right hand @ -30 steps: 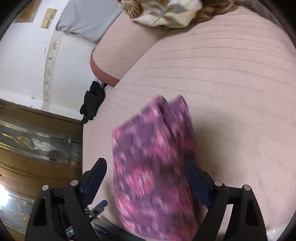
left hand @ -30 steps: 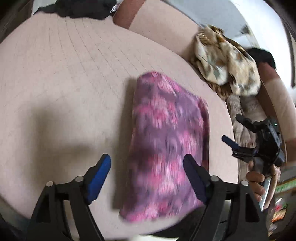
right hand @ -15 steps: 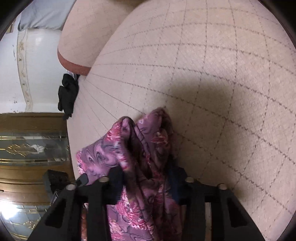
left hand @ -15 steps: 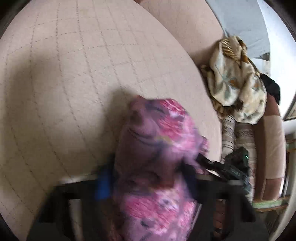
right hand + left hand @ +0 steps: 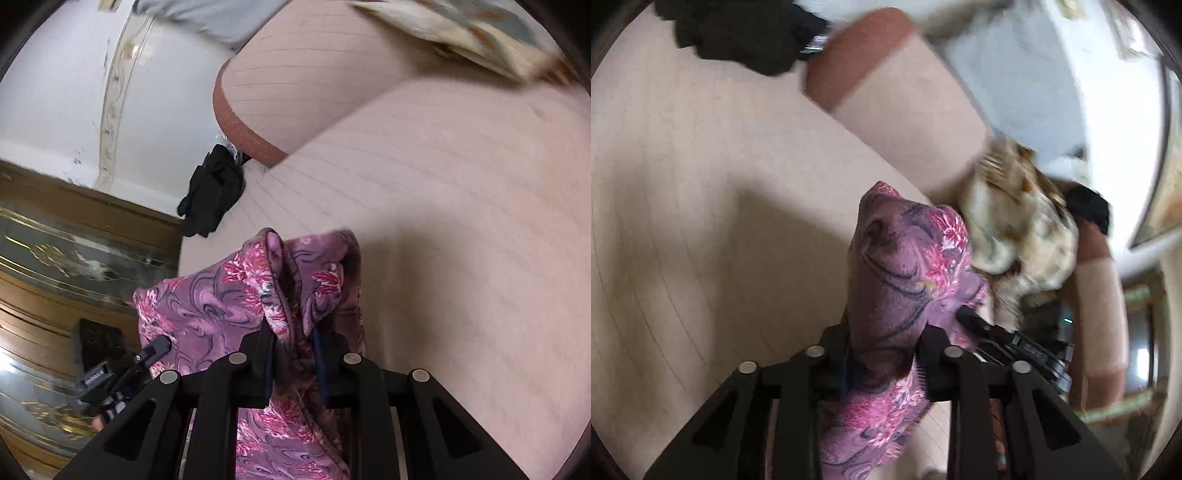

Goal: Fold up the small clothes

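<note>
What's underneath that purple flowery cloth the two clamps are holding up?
Under the purple cloth lies the pale quilted cushion, with a shadow on it. The cloth bunches between the closing right gripper and left gripper, hiding the cushion directly below.

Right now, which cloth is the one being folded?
Look at the wide beige quilted sofa seat. Above its front edge hangs a purple cloth with pink flowers, pinched in both black tongs. Unlike the black bundle and cream patterned cloth, it is lifted.
</note>
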Demonstrator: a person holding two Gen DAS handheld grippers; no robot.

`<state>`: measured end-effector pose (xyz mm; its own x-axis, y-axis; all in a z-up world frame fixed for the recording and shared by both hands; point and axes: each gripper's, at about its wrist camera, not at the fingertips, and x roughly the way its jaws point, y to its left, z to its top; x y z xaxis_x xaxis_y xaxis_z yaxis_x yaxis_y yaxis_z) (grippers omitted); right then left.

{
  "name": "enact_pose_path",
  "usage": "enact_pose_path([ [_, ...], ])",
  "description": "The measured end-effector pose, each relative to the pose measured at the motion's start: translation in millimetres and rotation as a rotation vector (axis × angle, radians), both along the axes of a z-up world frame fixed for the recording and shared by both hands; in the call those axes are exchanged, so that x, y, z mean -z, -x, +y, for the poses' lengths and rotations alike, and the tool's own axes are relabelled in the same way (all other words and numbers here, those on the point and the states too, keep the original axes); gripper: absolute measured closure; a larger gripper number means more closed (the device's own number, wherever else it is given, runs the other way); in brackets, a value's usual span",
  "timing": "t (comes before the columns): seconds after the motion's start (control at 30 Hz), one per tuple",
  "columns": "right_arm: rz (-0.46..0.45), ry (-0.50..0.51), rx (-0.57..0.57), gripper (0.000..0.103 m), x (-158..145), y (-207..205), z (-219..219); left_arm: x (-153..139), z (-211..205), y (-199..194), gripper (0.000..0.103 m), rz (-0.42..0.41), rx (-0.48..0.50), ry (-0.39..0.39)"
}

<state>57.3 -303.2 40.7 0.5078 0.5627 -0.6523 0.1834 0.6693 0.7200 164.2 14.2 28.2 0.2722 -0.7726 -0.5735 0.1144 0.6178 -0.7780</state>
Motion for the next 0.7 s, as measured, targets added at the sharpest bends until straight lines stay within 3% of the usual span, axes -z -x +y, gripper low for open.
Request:
enact_pose_path([
  [0.07,0.025,0.043,-0.024,0.076,24.5,-29.6,11.5,34.5,2.8,-18.0,0.054,0.043,-0.086,-0.114],
  [0.13,0.130,0.118,-0.067,0.071,71.9,-52.4,25.4,66.8,5.5,-18.8,0.053,0.078,-0.090,-0.220],
  [0.17,0.180,0.138,-0.068,0.070,86.9,-55.1,26.3,75.1,10.6,-12.8,0.053,0.100,-0.077,-0.207],
  [0.2,0.157,0.097,-0.048,0.069,90.8,-49.3,24.7,77.8,18.2,-6.2,0.051,0.101,-0.070,-0.170],
  [0.27,0.100,0.058,-0.031,0.055,75.2,-28.4,21.7,67.8,32.7,19.3,0.042,0.051,-0.051,-0.155],
  [0.3,0.058,0.055,-0.016,0.041,60.9,-7.0,20.7,59.3,36.0,29.2,0.037,0.025,-0.054,-0.175],
  [0.37,0.036,0.063,0.011,0.036,42.8,30.3,21.7,42.5,37.4,54.8,0.030,-0.029,-0.050,-0.202],
  [0.43,0.026,0.020,0.012,0.037,35.9,66.8,30.3,42.8,32.8,75.0,0.029,-0.021,-0.005,-0.222],
  [0.53,0.046,0.022,-0.032,0.046,47.6,113.4,54.8,71.1,26.1,111.1,0.034,0.035,0.065,-0.262],
  [0.6,0.113,0.086,-0.052,0.067,69.8,124.6,72.7,91.4,29.2,121.9,0.046,0.076,0.056,-0.275],
  [0.63,0.150,0.150,-0.049,0.086,81.1,123.4,80.3,93.4,30.5,124.8,0.052,0.069,0.049,-0.278],
  [0.67,0.152,0.183,-0.042,0.094,80.0,124.8,80.2,91.2,31.5,127.9,0.056,0.048,0.040,-0.284],
  [0.7,0.133,0.191,-0.038,0.097,71.1,122.7,78.9,86.3,34.9,132.8,0.082,0.043,0.038,-0.251],
])
